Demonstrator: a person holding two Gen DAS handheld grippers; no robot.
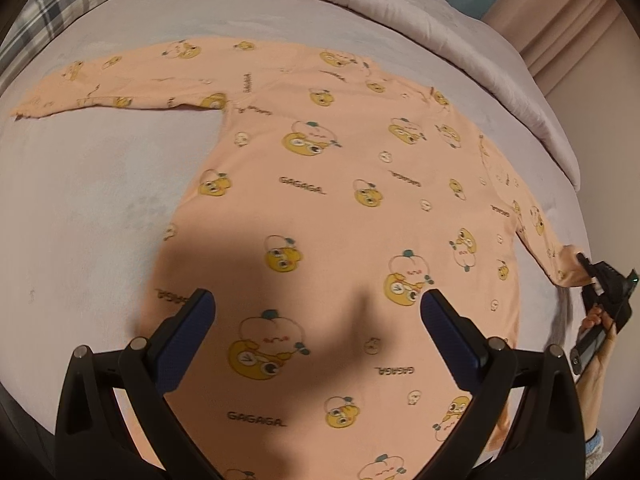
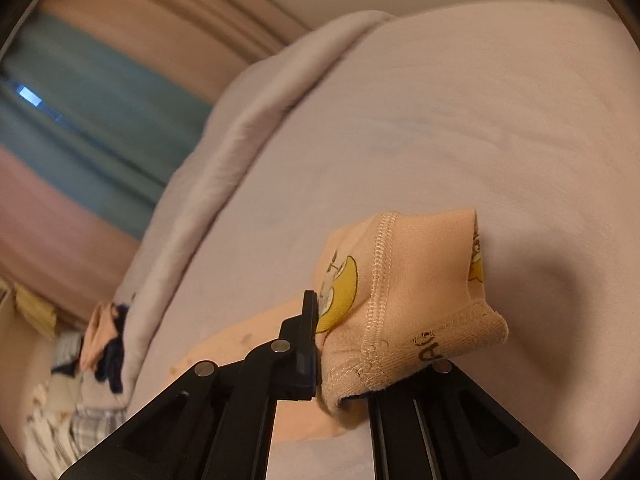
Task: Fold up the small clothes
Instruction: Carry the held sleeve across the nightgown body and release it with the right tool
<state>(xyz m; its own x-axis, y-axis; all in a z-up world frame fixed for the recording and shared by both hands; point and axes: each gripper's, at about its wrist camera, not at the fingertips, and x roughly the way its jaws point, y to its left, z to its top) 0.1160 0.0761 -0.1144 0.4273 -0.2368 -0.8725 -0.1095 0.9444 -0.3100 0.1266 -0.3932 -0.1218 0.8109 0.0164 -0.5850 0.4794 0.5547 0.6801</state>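
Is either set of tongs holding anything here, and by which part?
The right tongs are shut on the peach shirt, pinching its sleeve cuff. The left tongs are open above the shirt's body, holding nothing.

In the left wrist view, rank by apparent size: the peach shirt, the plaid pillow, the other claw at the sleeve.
1. Peach shirt, by far the largest.
2 and 3. Plaid pillow and right claw: similar, both cut off at the frame's distorted edge, so unranked.
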